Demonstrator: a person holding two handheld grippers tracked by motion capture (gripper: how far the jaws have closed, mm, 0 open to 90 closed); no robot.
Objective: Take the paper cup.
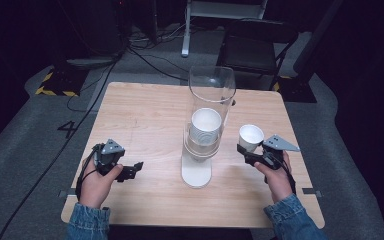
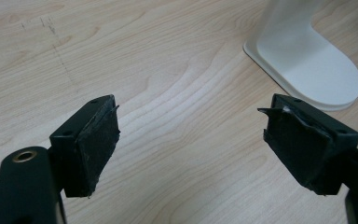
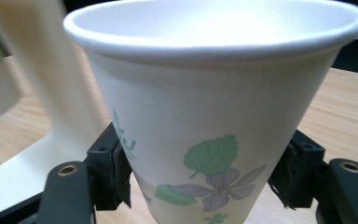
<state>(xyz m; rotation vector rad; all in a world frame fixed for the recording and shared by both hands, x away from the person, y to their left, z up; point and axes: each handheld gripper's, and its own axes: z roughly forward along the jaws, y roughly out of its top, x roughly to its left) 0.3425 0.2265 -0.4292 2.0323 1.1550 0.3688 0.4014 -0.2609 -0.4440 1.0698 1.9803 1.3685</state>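
Observation:
A clear tube dispenser on a white stand rises at the table's middle, with a stack of white paper cups inside it. My right gripper is shut on a single paper cup, held upright to the right of the dispenser. In the right gripper view the cup has green leaves and a purple flower printed on it, and both pads press its lower sides. My left gripper rests low at the table's left front, open, with bare wood between its jaws.
The wooden table stands on grey carpet. The stand's white base lies just right of and beyond the left gripper. A dark folding chair and cables sit behind the table.

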